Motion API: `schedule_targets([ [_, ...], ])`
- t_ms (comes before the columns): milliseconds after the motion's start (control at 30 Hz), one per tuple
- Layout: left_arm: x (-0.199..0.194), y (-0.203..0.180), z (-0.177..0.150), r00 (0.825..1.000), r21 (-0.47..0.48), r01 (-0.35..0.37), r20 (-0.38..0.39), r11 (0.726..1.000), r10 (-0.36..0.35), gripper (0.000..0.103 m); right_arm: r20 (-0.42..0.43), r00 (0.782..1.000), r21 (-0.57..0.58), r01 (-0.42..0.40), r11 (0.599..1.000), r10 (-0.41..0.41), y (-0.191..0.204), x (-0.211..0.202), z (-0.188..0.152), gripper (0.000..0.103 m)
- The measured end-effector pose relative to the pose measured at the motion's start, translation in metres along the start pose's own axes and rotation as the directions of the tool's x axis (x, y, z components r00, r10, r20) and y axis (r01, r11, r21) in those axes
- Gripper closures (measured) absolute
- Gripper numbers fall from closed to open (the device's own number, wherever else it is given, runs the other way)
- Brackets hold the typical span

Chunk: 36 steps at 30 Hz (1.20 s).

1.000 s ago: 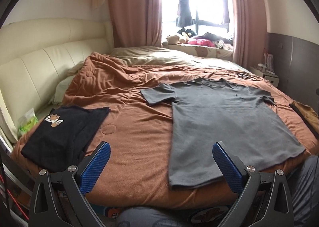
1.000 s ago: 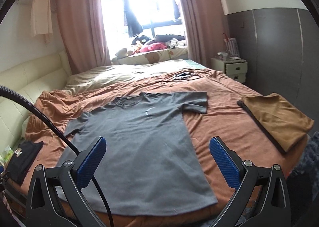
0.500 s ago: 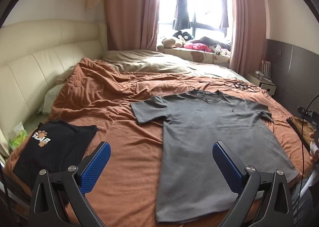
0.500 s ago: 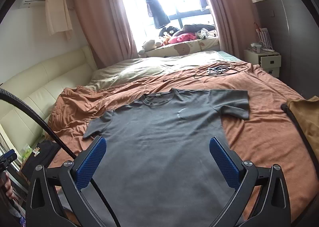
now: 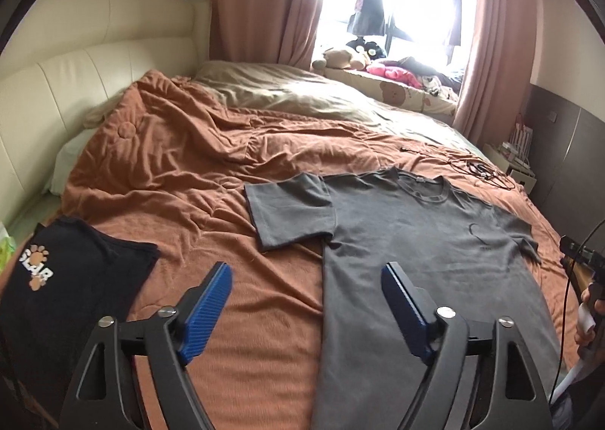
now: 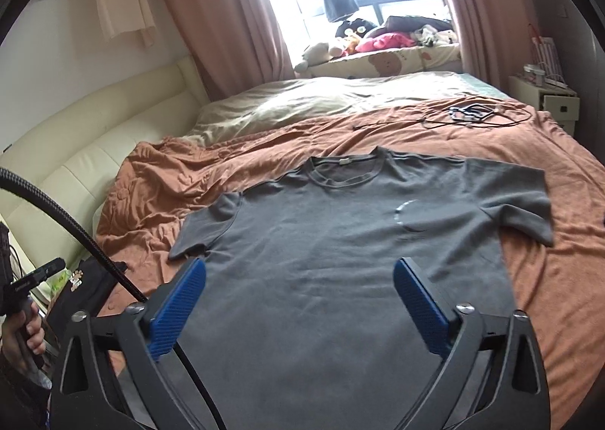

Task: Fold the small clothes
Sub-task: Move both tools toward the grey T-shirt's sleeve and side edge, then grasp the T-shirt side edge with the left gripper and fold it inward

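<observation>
A grey T-shirt (image 5: 416, 241) (image 6: 340, 248) lies flat and face up on the orange-brown bedspread (image 5: 189, 173) (image 6: 548, 278), collar toward the window, both sleeves spread. My left gripper (image 5: 306, 275) hovers open above the shirt's left side seam, below its left sleeve (image 5: 291, 214). My right gripper (image 6: 298, 271) hovers open over the middle of the shirt's body. Nothing sits between either pair of blue pads. A folded black shirt (image 5: 64, 290) with a paw print lies at the bed's left corner.
A cream padded headboard (image 5: 75, 82) runs along the left. Cables (image 6: 472, 114) lie on the bedspread beyond the collar. A beige sheet (image 6: 321, 101), plush toys (image 6: 340, 44) on the sill, and a nightstand (image 6: 544, 101) fill the back. A hand (image 6: 26, 339) holds the other gripper's handle.
Both grippers have moved forward and lower over the bed, so the grey shirt looms larger. Both stay open. The folded tan garment has left the right wrist view.
</observation>
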State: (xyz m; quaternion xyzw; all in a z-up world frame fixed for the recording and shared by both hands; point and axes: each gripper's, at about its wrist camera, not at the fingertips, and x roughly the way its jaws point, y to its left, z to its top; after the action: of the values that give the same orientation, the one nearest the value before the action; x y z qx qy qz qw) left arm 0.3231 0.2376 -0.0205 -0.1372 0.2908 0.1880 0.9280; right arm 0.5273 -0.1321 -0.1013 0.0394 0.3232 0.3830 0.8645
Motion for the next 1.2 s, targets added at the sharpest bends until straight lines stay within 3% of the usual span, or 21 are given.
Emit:
schedule_targets([
  [100,0.033,0.009,0.012,0.999,-0.017,0.007,-0.038,1.0,-0.008,0.03,-0.038,0.999,-0.009,-0.012,1.0,0.012,0.0,0.024,0.015,0.022],
  [200,0.067,0.018,0.025,0.998,-0.033,0.017,-0.067,0.999,-0.019,0.031,-0.066,0.998,-0.014,-0.006,1.0,0.005,0.001,0.046,0.032,0.024],
  [333,0.11,0.034,0.039,0.995,-0.066,0.019,-0.101,0.998,-0.025,0.036,-0.114,0.994,-0.013,-0.003,1.0,0.001,0.004,0.082,0.052,0.038],
  [567,0.181,0.062,0.059,0.979,-0.105,0.025,-0.201,0.994,-0.046,0.04,-0.176,0.984,-0.041,-0.026,0.999,0.018,0.017,0.15,0.078,0.041],
  [700,0.215,0.077,0.069,0.971,-0.127,0.016,-0.236,0.992,-0.046,0.041,-0.222,0.974,-0.063,-0.054,0.997,0.038,0.03,0.189,0.085,0.053],
  [967,0.274,0.097,0.078,0.952,-0.16,0.019,-0.3,0.987,-0.067,0.045,-0.283,0.957,-0.105,-0.102,0.989,0.069,0.051,0.256,0.089,0.06],
  [1033,0.288,0.099,0.077,0.942,-0.181,0.035,-0.322,0.983,-0.092,0.047,-0.299,0.952,-0.106,-0.108,0.988,0.072,0.055,0.274,0.09,0.067],
  [1200,0.316,0.101,0.072,0.928,-0.163,-0.012,-0.369,0.987,-0.05,0.049,-0.335,0.938,-0.094,-0.124,0.988,0.085,0.068,0.314,0.088,0.079],
])
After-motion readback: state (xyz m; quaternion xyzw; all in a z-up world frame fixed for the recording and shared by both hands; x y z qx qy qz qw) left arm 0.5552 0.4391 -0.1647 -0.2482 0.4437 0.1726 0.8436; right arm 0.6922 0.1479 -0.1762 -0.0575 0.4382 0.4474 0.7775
